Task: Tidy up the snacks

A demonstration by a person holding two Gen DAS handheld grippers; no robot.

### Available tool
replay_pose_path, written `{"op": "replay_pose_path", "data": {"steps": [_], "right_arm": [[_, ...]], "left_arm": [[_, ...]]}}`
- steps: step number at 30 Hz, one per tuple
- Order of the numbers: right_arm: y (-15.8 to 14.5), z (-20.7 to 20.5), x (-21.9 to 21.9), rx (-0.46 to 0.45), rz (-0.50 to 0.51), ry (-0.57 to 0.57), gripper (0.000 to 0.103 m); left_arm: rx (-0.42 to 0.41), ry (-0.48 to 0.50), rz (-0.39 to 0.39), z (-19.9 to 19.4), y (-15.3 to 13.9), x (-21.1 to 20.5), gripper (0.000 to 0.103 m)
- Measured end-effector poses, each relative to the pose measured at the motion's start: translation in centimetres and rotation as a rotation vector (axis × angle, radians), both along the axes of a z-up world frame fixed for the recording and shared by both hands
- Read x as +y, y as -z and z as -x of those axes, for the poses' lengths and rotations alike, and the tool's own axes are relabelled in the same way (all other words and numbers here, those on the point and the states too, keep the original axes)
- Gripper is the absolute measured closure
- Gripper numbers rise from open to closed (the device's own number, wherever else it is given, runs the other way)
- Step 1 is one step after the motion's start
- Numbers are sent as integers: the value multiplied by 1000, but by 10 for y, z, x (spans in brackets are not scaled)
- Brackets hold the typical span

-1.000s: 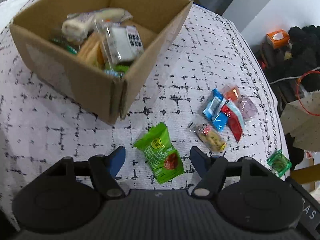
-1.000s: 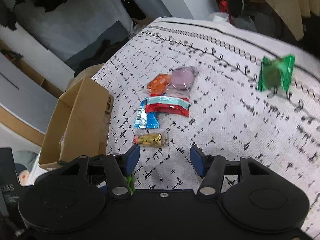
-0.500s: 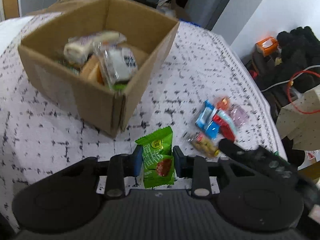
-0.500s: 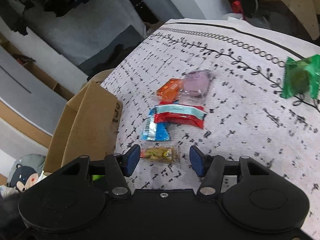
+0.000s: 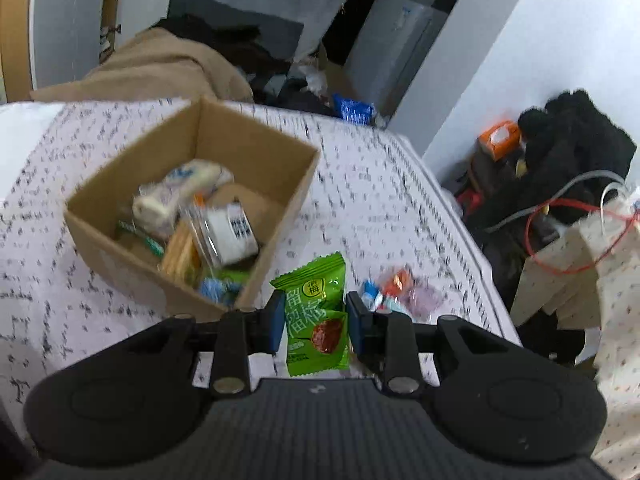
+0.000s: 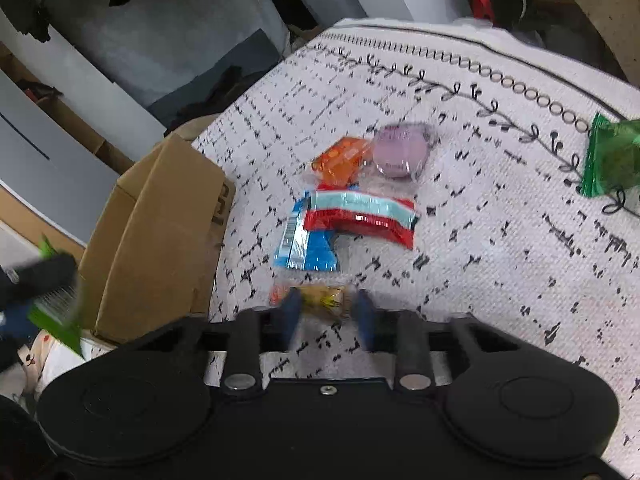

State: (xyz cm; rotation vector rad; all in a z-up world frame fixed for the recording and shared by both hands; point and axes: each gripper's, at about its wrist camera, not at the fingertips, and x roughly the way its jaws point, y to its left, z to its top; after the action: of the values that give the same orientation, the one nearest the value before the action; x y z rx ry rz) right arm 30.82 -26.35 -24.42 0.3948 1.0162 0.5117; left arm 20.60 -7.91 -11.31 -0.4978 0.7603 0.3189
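Note:
My left gripper is shut on a green plum snack packet and holds it lifted above the table, near the cardboard box, which holds several snacks. My right gripper is low over the table with its fingers closing around a small yellow snack packet. Beyond it lie a blue packet, a red and light-blue packet, an orange packet and a purple one. The left gripper with the green packet shows blurred at the left edge of the right wrist view.
A dark green wrapped snack lies near the table's right edge. The box stands left of the loose snacks. The patterned tablecloth covers the table. Bags, cables and clutter lie on the floor beyond the table.
My left gripper closed on the green packet and lifted it off the table toward the box. My right gripper came down over the yellow packet and its fingers narrowed around it.

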Motion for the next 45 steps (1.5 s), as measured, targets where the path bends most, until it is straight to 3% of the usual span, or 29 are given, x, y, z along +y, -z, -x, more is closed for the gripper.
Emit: {"op": "replay_pose_path", "data": {"steps": [4, 14, 25, 28, 30, 39, 42, 45], "right_arm": [[-4, 5, -3, -3, -24, -14, 86], [-41, 14, 8, -52, -104, -60, 87], [-78, 17, 31, -88, -153, -88, 87], [-85, 16, 42, -93, -176, -104, 87], [-89, 17, 50, -98, -182, -120, 87], [-99, 18, 84, -107, -195, -180, 87], [-100, 17, 93, -90, -207, -203, 80], [-100, 18, 90, -94, -212, -189, 57]], "left_arm": [[-9, -47, -19, 0, -11, 16, 72], [20, -152, -19, -2, -18, 63, 72], [36, -188, 30, -6, -17, 104, 71], [30, -213, 21, -5, -20, 108, 63], [26, -210, 32, -5, -22, 108, 53], [33, -226, 45, 3, -26, 114, 41], [40, -228, 53, 3, -26, 115, 37], [54, -219, 73, 3, -24, 115, 33]]}}
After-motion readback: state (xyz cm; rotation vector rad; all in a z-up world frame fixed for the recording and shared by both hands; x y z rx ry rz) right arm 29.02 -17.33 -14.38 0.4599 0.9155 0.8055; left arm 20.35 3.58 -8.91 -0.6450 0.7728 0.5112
